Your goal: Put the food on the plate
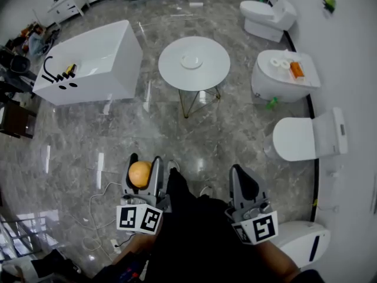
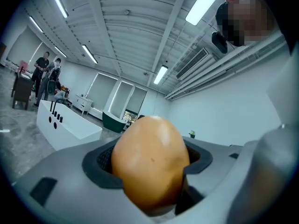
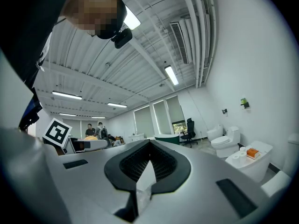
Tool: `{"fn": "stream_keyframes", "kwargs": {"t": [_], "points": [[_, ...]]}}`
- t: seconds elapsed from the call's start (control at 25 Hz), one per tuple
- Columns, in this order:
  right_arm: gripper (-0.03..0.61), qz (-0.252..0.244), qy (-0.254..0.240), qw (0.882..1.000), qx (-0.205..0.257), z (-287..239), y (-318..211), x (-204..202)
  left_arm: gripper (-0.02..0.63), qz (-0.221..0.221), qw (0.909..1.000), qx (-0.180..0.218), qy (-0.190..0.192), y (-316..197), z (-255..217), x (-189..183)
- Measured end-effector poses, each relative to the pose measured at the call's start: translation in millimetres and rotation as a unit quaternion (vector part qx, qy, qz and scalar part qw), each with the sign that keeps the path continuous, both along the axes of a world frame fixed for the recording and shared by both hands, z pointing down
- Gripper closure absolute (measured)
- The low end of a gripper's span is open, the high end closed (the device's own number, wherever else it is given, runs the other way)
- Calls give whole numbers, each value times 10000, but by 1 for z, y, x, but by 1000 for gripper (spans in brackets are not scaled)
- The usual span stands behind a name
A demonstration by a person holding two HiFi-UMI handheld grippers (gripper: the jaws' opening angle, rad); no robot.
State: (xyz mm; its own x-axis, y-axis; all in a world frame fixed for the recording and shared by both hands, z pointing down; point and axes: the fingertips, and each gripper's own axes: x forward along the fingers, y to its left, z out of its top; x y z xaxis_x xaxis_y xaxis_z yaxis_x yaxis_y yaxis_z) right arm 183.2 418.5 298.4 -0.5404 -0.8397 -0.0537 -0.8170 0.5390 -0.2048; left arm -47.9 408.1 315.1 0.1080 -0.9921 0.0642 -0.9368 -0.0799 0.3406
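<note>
A round, orange-brown piece of food (image 1: 139, 174) sits between the jaws of my left gripper (image 1: 141, 168), which is shut on it low in the head view. In the left gripper view the food (image 2: 150, 164) fills the space between the dark pads. My right gripper (image 1: 244, 184) is held beside it at the right, shut with nothing in it; its pads (image 3: 161, 164) meet in the right gripper view. A small white plate (image 1: 191, 61) lies on the round white table (image 1: 212, 69), well ahead of both grippers across the marble floor.
A white bathtub (image 1: 94, 63) stands at the far left. Toilets (image 1: 268, 16) (image 1: 306, 137) line the right wall, one lid holding an orange item (image 1: 296, 69). Cables (image 1: 103, 202) trail on the floor near my left. People (image 2: 44, 73) stand far off.
</note>
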Motion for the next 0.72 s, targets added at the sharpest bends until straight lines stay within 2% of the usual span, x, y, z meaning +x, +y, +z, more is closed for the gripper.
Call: {"fn": "stream_keyframes", "kwargs": {"t": [0.2,0.32,0.4,0.52,0.72], "points": [[574,114,175,9997,123,4,-13,6,287,191,9998,51,-41,-20,1,11],[574,150,544,9979,323,4,-20,4,288,504,9987,53,-30,-36,10,27],[574,264,586,9973,363,6,-32,8,288,724,9973,84,-44,-51,15,37],[574,468,505,9972,285,11,-64,16,287,788,9967,160,48,-84,18,41],[574,676,468,9965,148,18,-135,5,288,793,9967,112,159,-153,27,20]]}}
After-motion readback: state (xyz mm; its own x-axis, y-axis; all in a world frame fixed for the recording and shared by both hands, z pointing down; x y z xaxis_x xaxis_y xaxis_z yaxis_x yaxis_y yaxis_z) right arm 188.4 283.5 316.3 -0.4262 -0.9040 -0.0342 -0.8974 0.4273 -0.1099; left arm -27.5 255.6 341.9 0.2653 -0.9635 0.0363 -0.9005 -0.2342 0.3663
